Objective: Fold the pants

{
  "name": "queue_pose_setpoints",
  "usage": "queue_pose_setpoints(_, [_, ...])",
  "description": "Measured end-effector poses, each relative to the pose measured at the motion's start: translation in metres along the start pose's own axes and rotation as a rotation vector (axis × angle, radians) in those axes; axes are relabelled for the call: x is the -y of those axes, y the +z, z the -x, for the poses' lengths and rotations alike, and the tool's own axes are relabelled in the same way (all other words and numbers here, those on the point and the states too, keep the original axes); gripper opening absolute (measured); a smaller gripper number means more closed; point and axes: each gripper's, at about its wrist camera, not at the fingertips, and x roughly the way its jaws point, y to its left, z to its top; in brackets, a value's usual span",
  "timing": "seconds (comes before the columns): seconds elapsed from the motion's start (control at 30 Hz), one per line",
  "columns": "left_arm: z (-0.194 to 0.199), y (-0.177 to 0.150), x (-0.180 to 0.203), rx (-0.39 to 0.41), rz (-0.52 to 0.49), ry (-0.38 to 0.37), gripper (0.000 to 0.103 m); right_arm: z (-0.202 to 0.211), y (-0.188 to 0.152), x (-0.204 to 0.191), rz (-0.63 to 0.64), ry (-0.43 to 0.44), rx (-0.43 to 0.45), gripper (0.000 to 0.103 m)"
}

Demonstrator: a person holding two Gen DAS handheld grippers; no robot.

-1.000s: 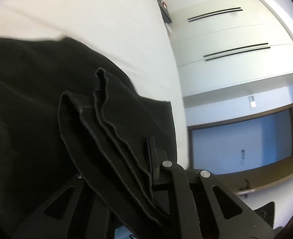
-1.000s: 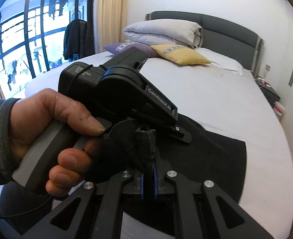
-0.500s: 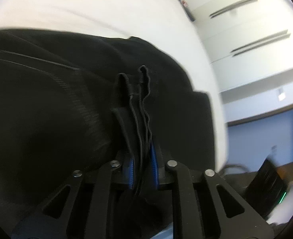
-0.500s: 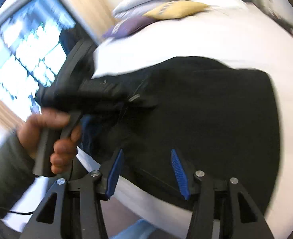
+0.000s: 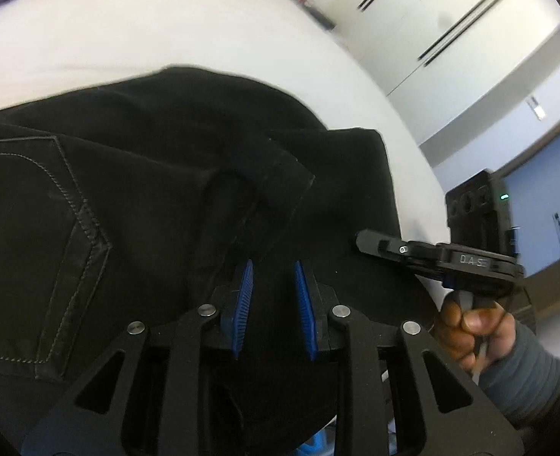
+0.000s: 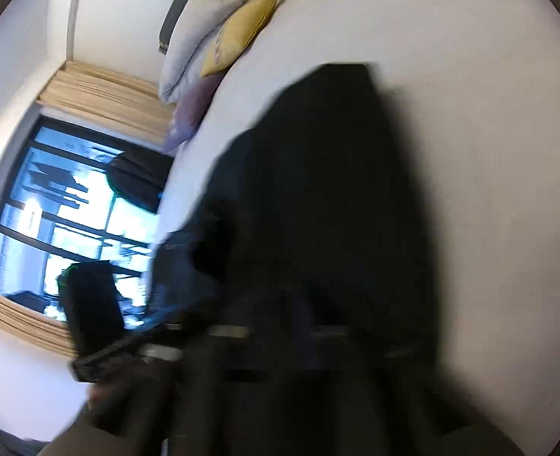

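Pants: black pants (image 5: 135, 197), matte denim-like cloth, lie folded and bunched on the bed.
Pocket: a back pocket (image 5: 40, 250) with pale double stitching and a pointed lower edge, at the left of the left wrist view.
Hem: a turned, stitched edge (image 5: 287, 163) curling over a dark hollow, just ahead of the fingers.
Left gripper: left gripper (image 5: 271, 288), black angular linkage with ribbed blue pads (image 5: 243, 296); jaws apart, nothing between them, hovering over the cloth.
Right gripper: right gripper (image 5: 371, 241), boxy black plastic, its tip at the pants' right edge; jaw state cannot be told, the right wrist view being smeared by blur.
Bed: smooth white sheet (image 5: 165, 26).
Pillows: yellow pillow (image 6: 245, 30), soft and square-cornered, beside a grey one (image 6: 200, 26).
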Motion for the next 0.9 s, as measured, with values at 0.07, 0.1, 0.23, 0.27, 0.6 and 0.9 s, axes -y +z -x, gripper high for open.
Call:
queue_pose_setpoints(0.07, [0.020, -0.003, -0.010, 0.038, 0.025, 0.012, 0.022, 0.020, -0.005, 0.011, -0.045, 0.010, 0.015, 0.000])
queue_pose_setpoints(0.1, [0.037, -0.005, -0.012, 0.070, 0.020, 0.060, 0.022, 0.030, -0.006, 0.012, -0.055, -0.011, 0.015, 0.002])
queue_pose_setpoints(0.23, [0.102, -0.004, -0.032, 0.174, 0.065, 0.285, 0.022, 0.054, -0.007, -0.013, 0.011, -0.037, 0.037, 0.048])
queue_pose_setpoints(0.27, [0.111, -0.001, -0.031, 0.196, 0.074, 0.298, 0.022, 0.053, -0.004, -0.023, 0.022, -0.017, 0.037, 0.049])
queue_pose_setpoints(0.6, [0.017, -0.029, 0.058, 0.019, -0.075, 0.114, 0.025, 0.003, -0.007, -0.019, 0.018, 0.087, -0.085, 0.021])
queue_pose_setpoints(0.9, [0.138, -0.056, 0.016, 0.261, 0.049, 0.136, 0.026, 0.078, -0.026, -0.034, 0.087, 0.149, 0.069, 0.058])
